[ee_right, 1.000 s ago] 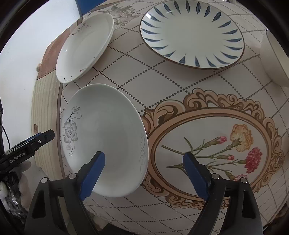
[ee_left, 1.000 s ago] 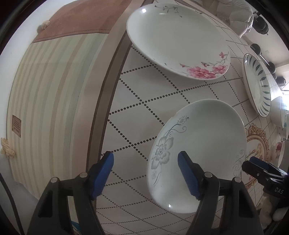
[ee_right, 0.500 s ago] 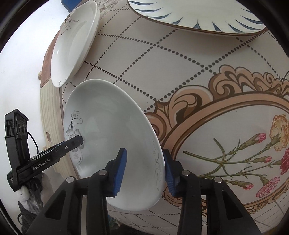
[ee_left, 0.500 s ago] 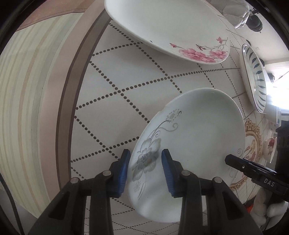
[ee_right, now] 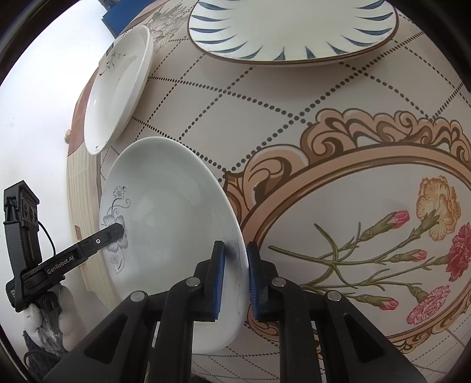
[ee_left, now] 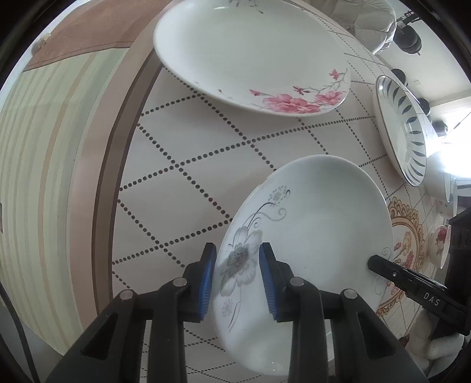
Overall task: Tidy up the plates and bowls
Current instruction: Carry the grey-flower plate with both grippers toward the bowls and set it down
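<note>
Fingers first: our left gripper is closing on the near rim of the grey-flower plate, blue pads either side of the flower print, and they look to be touching or very nearly so. Our right gripper is also closing, pinching the opposite edge at about 3 o'clock of that plate, pads nearly together with the rim between them.

So we've got the plate from both sides, sitting on the patterned tablecloth near the table's edge. Best bet, we reckon: let both grips finish squeezing before lifting, then raise both hands together and keep it level so the glazed rim doesn't slide out.

Pink-blossom plate sits at 12 o'clock from it, probably where it stacks; blue-leaf plate is further round at 2 o'clock.
</note>
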{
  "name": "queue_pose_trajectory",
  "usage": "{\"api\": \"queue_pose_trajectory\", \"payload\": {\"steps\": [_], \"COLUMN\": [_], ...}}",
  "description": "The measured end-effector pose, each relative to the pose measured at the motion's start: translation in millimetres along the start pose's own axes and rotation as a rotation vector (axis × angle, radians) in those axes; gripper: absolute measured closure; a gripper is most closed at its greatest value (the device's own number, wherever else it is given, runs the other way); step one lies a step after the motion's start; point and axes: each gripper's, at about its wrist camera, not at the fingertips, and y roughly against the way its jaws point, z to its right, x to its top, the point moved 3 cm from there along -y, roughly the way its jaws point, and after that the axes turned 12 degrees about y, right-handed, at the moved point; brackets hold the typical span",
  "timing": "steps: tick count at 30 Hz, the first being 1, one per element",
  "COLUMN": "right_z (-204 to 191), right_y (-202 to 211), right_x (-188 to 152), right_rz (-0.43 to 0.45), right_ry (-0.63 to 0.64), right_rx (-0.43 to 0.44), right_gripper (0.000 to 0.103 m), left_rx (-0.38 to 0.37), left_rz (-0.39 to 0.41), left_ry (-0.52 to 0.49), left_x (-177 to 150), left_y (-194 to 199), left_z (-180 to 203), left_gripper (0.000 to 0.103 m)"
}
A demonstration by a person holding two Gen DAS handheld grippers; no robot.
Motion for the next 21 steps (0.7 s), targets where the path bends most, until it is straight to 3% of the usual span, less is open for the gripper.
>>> {"api": "queue_pose_trajectory", "payload": {"steps": [7,9,21], "right_z": [20,32,116], "right_y": [42,59,132], "right_x": [-6,-10,-40], "right_rz": [0.071,0.093,0.194], "right_ry": [-0.023,-0.038,-0.151], "right_rx": [-0.013,-0.019,-0.098], "right_gripper": [0.086,0.086,0.086], "left_rx": [-0.016,-0.026,-0.067], "left_rz": [0.035,0.036,0.001], "left_ry": [-0.077,-0.102,-0.266], "left_x": [-14,-12,-32], "left_y": [18,15,-10], "left_z": [46,50,164], "left_gripper": [0.076,0.076,0.076]}}
